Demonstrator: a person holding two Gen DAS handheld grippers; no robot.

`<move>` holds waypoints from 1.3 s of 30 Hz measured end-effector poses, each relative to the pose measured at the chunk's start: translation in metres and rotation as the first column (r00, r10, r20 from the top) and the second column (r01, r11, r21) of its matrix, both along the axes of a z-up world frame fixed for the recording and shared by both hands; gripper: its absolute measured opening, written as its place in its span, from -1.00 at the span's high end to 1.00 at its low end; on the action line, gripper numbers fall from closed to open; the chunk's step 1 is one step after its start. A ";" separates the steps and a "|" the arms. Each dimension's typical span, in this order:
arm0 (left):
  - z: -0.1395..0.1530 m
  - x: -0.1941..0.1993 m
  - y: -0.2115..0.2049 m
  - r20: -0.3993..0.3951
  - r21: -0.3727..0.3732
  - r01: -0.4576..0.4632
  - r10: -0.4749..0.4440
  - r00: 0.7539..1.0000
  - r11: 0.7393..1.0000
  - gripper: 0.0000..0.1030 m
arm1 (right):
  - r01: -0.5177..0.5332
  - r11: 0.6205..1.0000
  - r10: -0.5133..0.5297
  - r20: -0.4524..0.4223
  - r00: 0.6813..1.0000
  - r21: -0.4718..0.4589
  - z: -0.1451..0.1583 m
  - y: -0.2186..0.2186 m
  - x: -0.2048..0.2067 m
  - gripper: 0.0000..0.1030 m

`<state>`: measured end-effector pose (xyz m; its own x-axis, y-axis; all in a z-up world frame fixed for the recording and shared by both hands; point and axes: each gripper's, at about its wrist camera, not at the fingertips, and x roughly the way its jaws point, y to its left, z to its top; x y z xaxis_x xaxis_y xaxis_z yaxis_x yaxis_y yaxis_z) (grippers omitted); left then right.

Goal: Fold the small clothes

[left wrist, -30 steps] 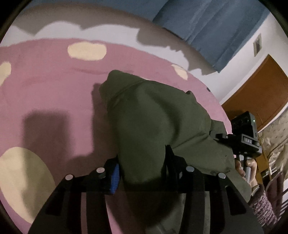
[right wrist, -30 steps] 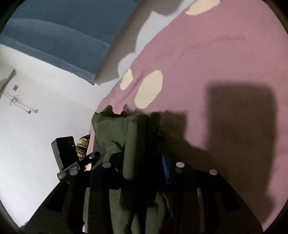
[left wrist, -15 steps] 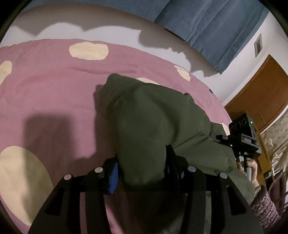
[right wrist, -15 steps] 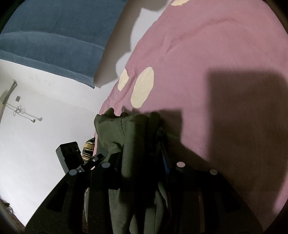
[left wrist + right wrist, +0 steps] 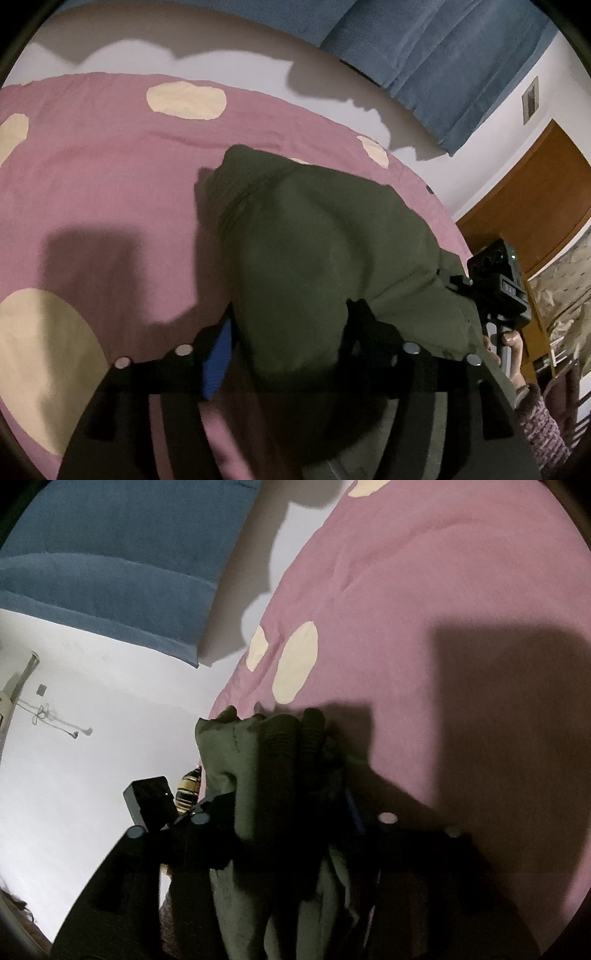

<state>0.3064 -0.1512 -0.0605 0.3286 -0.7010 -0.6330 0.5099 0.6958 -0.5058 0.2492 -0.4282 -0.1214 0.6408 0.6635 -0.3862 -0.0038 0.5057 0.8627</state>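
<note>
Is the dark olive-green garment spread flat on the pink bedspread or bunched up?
Bunched up: the dark olive-green garment humps above the pink bedspread, clamped in both the left gripper and right gripper.

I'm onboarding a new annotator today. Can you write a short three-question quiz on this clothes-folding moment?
1. True or false: the olive-green fabric garment is gripped by both the left tool and the right tool.
2. What does the garment hang over? A) a wooden table B) the pink bedspread with cream oval spots C) a tiled floor
3. Fill in: the curtain behind the bed is ____ in colour.

Key: 1 true: fabric is bunched between the fingers of each tool. 2 B. 3 blue.
</note>
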 end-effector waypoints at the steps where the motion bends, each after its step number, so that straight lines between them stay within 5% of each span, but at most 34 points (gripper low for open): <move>1: 0.002 -0.003 0.003 0.001 -0.002 0.005 -0.005 1.000 1.000 -0.31 | 0.005 1.000 -0.005 -0.001 1.000 -0.002 0.002 -0.001 -0.002 -0.09; 3: 0.006 -0.012 0.010 0.005 -0.004 0.013 -0.013 1.000 1.000 -0.52 | 0.021 1.000 -0.021 -0.002 1.000 -0.021 0.008 -0.006 -0.012 -0.22; 12: 0.005 -0.061 0.054 -0.115 -0.108 0.003 -0.015 0.993 0.994 -0.63 | 0.078 0.993 -0.079 -0.005 0.997 -0.084 0.031 -0.014 -0.088 -0.47; 17: -0.002 -0.089 0.050 -0.138 -0.103 0.029 -0.043 0.989 0.994 -0.63 | 0.049 0.995 -0.053 -0.042 0.998 -0.087 0.021 -0.001 -0.114 -0.49; 31: -0.022 -0.108 0.038 -0.256 -0.213 0.057 -0.112 0.960 0.975 -0.64 | -0.046 0.999 0.047 -0.074 0.996 0.005 0.001 0.031 -0.100 -0.50; 34: -0.032 -0.112 0.025 -0.284 -0.207 0.094 -0.151 0.947 0.974 -0.64 | -0.082 0.995 0.078 -0.080 0.994 -0.049 0.002 0.041 -0.095 -0.52; 37: -0.027 -0.117 0.017 -0.232 -0.177 0.123 -0.163 0.959 0.977 -0.64 | -0.126 0.989 0.120 -0.085 0.989 -0.073 0.006 0.052 -0.092 -0.59; 39: -0.028 -0.116 0.012 -0.222 -0.153 0.123 -0.155 0.963 0.981 -0.42 | -0.139 0.984 0.130 -0.087 0.988 -0.109 0.009 0.058 -0.091 -0.48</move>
<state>0.1903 -0.1392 -0.0888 0.0777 -0.8145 -0.5750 0.4540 0.5424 -0.7069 0.1585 -0.3698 -0.1124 0.5132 0.6900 -0.5105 -0.0127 0.6008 0.7993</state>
